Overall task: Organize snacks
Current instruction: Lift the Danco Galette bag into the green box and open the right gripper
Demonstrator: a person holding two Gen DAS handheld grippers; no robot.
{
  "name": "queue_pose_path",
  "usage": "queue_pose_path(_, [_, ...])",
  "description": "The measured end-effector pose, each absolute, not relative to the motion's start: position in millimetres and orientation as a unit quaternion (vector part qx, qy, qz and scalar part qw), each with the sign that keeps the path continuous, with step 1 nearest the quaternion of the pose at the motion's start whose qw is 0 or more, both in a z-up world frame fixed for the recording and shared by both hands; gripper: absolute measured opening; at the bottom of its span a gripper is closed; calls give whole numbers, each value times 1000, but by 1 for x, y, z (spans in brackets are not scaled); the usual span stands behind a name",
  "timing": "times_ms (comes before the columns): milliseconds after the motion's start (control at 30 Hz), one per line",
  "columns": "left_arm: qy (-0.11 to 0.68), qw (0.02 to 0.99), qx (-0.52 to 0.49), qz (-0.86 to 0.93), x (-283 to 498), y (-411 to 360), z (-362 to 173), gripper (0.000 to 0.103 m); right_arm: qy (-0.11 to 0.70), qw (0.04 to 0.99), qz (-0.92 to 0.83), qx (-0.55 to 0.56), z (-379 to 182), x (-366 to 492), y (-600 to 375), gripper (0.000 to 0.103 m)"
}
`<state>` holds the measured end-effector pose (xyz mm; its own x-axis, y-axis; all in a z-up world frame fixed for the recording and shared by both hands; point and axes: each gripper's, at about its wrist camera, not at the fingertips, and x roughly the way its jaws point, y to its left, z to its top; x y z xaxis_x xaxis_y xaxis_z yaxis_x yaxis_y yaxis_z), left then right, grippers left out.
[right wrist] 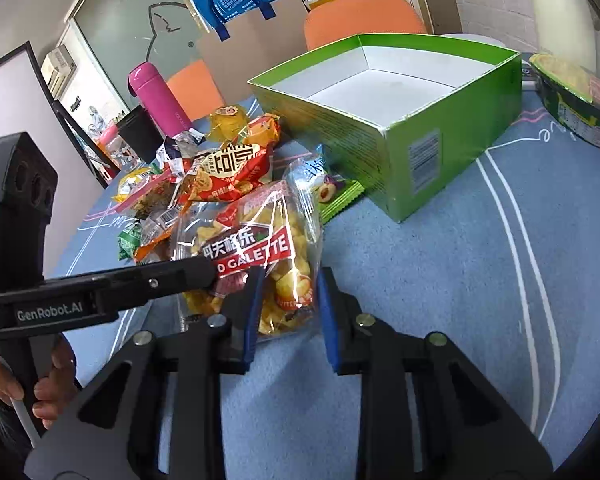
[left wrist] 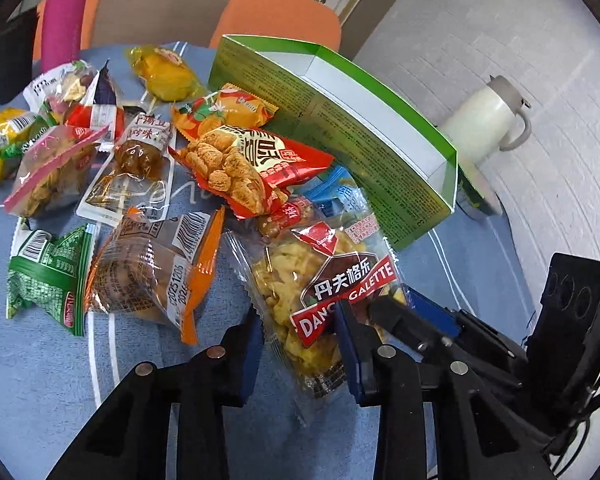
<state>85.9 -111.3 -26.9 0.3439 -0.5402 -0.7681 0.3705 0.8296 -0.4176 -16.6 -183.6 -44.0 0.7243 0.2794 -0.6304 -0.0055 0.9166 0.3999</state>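
One clear galette bag (left wrist: 320, 292), red label, yellow pieces inside, lying on the blue cloth (right wrist: 440, 280) before a heap of snacks (left wrist: 112, 168), near the open green box (right wrist: 384, 92). Straddled by both grippers: left gripper (left wrist: 300, 332) spread wide around it, right gripper (right wrist: 290, 300) likewise spread, pads (right wrist: 254, 312) beside the wrapper, clamping nothing.

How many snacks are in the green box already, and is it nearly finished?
None yet: the green box shows only its bare white bottom. Right now both tongs are open around the Galette cookie bag, the right tongs at its near end and the left tongs straddling its other end. The rest of the snack pile still lies on the blue tablecloth, so almost everything is left.
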Motion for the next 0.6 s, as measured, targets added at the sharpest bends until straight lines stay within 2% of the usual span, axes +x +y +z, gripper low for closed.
queue_pose_path(167, [487,822,-81,-285,76,-112,-13,30,326,926,74,175,-15,-25,-182,28])
queue_pose_path(333, [441,841,-68,-305,75,-117,30,30,279,943,66,169,16,-17,-194,28])
queue_pose_path(600, [388,860,-38,-329,114,-155,76,30,252,950,15,185,25,9,-230,28])
